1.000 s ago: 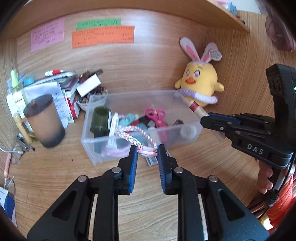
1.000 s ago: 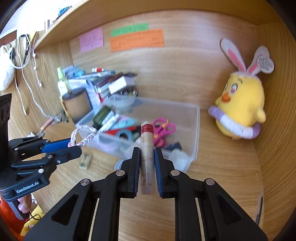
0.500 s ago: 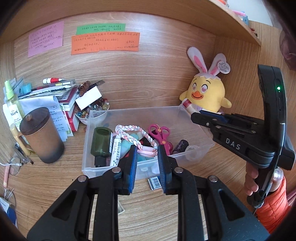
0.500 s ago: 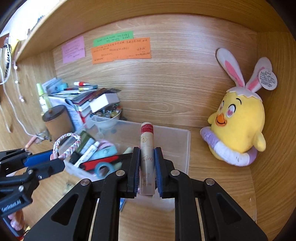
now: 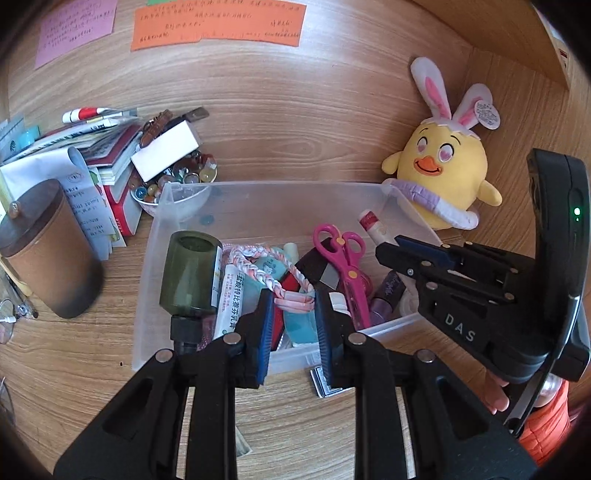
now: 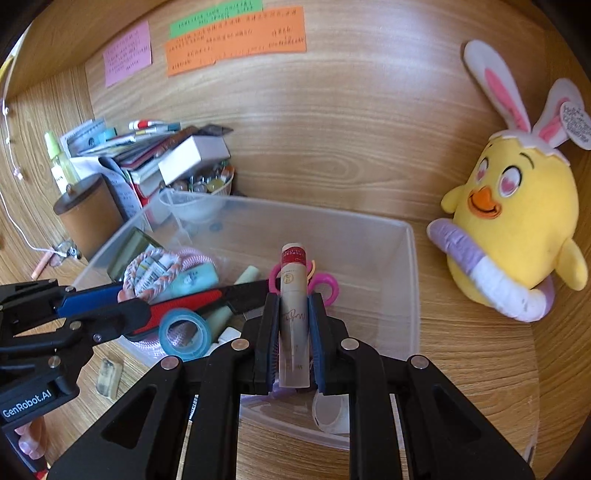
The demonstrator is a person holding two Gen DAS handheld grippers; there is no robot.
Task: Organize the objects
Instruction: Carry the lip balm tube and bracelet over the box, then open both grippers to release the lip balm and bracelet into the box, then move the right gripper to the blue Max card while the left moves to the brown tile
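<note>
Clearly "DAS" on right tool [image 5: 391,247], "GenRobot.AI" on left tool [image 6: 127,304]

Bystanders along the wooden desk's back wall

A yellow plush chick with white-and-pink rabbit ears [image 6: 517,206] sits on the wooden desk [image 6: 480,354] at the right. An orange paper note [image 6: 236,40], a green one [image 6: 216,16] and a pink one [image 6: 128,51] stick to the wall. A brown lidded cylindrical canister [image 5: 48,247] stands left, beside stacked books and papers [image 5: 99,147] and a small bowl of glass marbles [image 5: 173,181].
</note>
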